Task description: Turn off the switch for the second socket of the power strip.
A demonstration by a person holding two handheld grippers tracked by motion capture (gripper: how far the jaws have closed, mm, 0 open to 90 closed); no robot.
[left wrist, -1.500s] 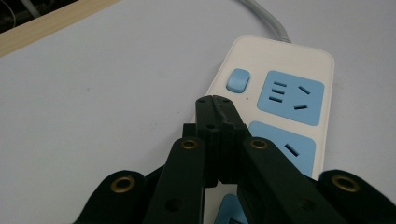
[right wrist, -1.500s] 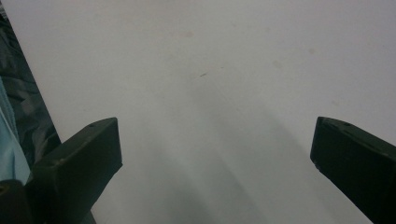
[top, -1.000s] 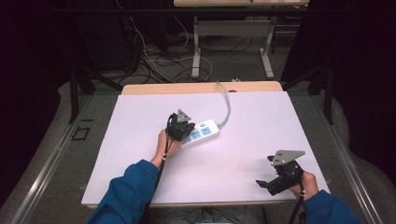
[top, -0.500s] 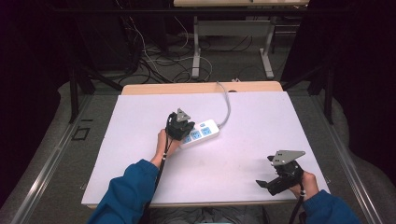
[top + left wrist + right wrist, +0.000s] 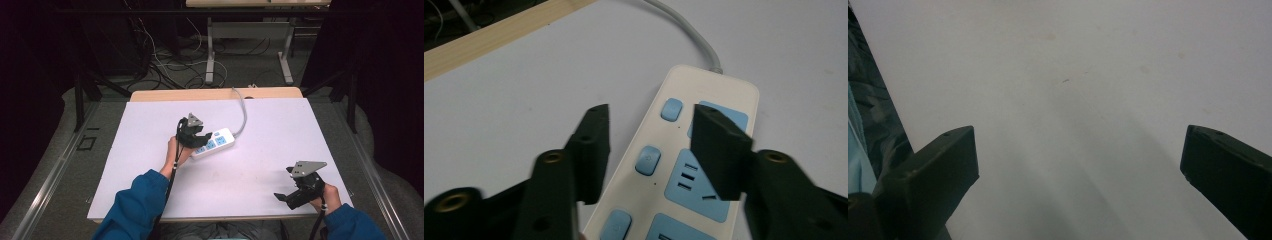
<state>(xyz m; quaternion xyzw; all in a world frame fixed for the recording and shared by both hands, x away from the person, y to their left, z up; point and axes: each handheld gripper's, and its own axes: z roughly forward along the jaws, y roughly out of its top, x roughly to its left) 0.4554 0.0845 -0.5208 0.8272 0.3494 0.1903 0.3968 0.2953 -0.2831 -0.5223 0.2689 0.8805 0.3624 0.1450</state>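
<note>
Left gripper (image 5: 649,145): jaws just opened, part-wide, nothing pinched.
Power strip (image 5: 684,170): directly beneath the left gripper's jaws, white with blue sockets and buttons, flat on the white table (image 5: 150,130); grey cord (image 5: 696,37) runs out beyond the tips.
Right gripper (image 5: 1078,165): jaws wide, above bare table surface.

A white power strip (image 5: 215,143) with blue sockets and buttons lies flat mid-table, angled. Its grey cord (image 5: 243,112) curves away toward the far edge.
</note>
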